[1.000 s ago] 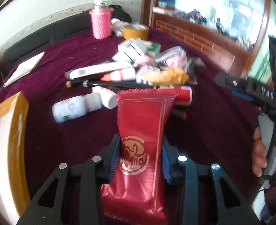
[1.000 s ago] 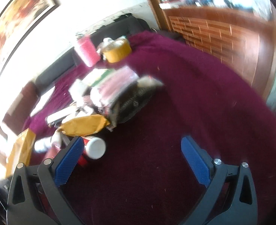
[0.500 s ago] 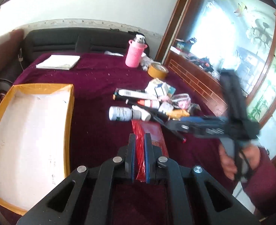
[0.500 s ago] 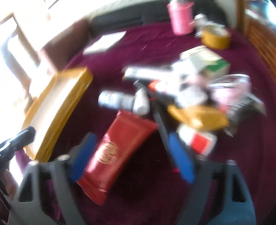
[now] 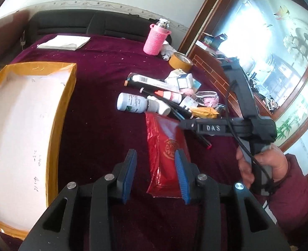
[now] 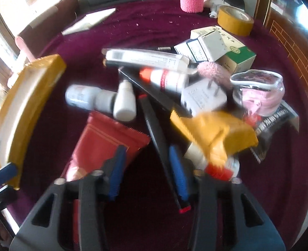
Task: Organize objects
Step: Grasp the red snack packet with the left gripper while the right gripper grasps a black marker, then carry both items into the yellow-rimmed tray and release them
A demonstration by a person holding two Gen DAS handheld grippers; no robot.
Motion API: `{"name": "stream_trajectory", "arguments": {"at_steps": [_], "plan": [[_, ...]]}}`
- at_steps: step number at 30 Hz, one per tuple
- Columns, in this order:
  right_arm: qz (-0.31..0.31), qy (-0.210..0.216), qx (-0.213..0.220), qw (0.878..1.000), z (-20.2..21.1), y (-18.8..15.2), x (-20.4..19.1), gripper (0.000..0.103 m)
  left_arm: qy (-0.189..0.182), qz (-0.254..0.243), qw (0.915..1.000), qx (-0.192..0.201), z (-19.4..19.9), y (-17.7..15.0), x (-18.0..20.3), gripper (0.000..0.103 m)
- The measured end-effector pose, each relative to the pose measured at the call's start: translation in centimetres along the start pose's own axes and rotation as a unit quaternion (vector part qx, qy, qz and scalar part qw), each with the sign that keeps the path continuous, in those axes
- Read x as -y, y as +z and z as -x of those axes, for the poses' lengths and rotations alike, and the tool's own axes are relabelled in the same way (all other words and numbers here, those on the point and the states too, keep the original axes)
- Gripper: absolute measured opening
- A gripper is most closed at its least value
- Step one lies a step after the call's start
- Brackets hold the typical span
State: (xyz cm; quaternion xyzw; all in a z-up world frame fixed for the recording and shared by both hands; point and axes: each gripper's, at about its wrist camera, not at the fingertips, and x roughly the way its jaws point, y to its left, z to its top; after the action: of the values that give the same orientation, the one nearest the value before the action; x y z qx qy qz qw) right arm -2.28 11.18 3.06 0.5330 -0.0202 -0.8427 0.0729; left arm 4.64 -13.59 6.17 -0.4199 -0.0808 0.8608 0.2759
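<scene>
A red foil packet (image 5: pixel 166 146) lies flat on the maroon cloth. My left gripper (image 5: pixel 155 173) is open and empty above the packet's left side; its right finger overlaps the packet. The packet also shows in the right wrist view (image 6: pixel 103 142). My right gripper (image 6: pixel 146 173) is open just above the cloth, with a black pen (image 6: pixel 160 138) running between its fingers and the red packet by its left finger. The pile behind holds a white bottle (image 5: pixel 130 103), a long white box (image 6: pixel 145 59), small cartons (image 6: pixel 216 46) and a yellow packet (image 6: pixel 216 133).
A yellow-rimmed white tray (image 5: pixel 68 96) lies at the left. A pink-sleeved bottle (image 5: pixel 156 39), a tape roll (image 5: pixel 180 61) and white paper (image 5: pixel 64 42) sit at the back. A dark sofa runs behind. A wooden cabinet edge stands at the right.
My left gripper let go of the red packet, which now lies flat on the cloth, and its jaws opened. My right gripper moved in low over the pile, narrowing around the black pen.
</scene>
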Motion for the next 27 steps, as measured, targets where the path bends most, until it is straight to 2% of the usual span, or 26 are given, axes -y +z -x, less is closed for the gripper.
{"name": "stream_trajectory", "arguments": {"at_steps": [1, 3, 6, 9, 13, 17, 19, 20, 22, 24, 25, 26, 27], "plan": [[0.003, -0.012, -0.001, 1.0, -0.3, 0.4, 0.0, 0.024, -0.001, 0.0, 1.0, -0.003, -0.1, -0.1, -0.1, 0.033], [-0.001, -0.029, -0.012, 1.0, -1.2, 1.0, -0.1, 0.016, -0.001, 0.002, 1.0, -0.009, -0.2, -0.1, 0.0, 0.033], [0.014, -0.053, -0.01, 0.998, -2.3, 1.5, -0.9, 0.017, -0.002, 0.002, 0.9998, -0.018, -0.7, 0.1, 0.5, 0.035], [0.024, -0.071, 0.001, 0.997, -2.5, 1.3, -1.4, 0.016, 0.005, 0.006, 0.9997, -0.022, -1.8, 0.5, 1.3, 0.053], [-0.021, -0.021, 0.001, 1.0, -1.2, -0.1, 0.3, 0.012, 0.004, 0.01, 0.9989, -0.045, -4.4, 1.0, 2.2, 0.061], [-0.072, 0.04, 0.022, 0.996, 1.3, -2.8, 2.2, 0.012, 0.035, -0.007, 0.9935, -0.109, -9.4, 0.9, 3.1, 0.064], [-0.089, 0.06, 0.039, 0.994, 2.8, -4.4, 3.4, 0.012, 0.058, -0.053, 0.9928, -0.09, -10.0, 0.7, 5.0, 0.073], [-0.093, 0.068, 0.046, 0.992, 3.4, -4.9, 3.7, 0.012, 0.085, -0.091, 0.9863, -0.109, -11.2, 0.3, 6.5, 0.079], [-0.103, 0.084, 0.062, 0.989, 4.7, -6.1, 4.6, 0.012, 0.134, -0.167, 0.9713, -0.103, -12.5, -1.0, 9.1, 0.085], [-0.111, 0.089, 0.072, 0.987, 5.5, -6.4, 5.0, 0.012, 0.124, -0.174, 0.9731, -0.088, -12.5, -1.0, 10.2, 0.074], [-0.115, 0.094, 0.077, 0.986, 5.7, -6.7, 5.3, 0.012, 0.112, -0.171, 0.975, -0.088, -12.5, -0.8, 10.2, 0.054], [-0.121, 0.098, 0.078, 0.985, 5.8, -6.9, 5.6, 0.012, 0.104, -0.171, 0.976, -0.085, -12.2, -0.7, 10.4, 0.046], [-0.126, 0.101, 0.078, 0.984, 5.9, -6.9, 5.8, 0.012, 0.097, -0.157, 0.9792, -0.085, -11.9, -0.5, 10.1, 0.045]]}}
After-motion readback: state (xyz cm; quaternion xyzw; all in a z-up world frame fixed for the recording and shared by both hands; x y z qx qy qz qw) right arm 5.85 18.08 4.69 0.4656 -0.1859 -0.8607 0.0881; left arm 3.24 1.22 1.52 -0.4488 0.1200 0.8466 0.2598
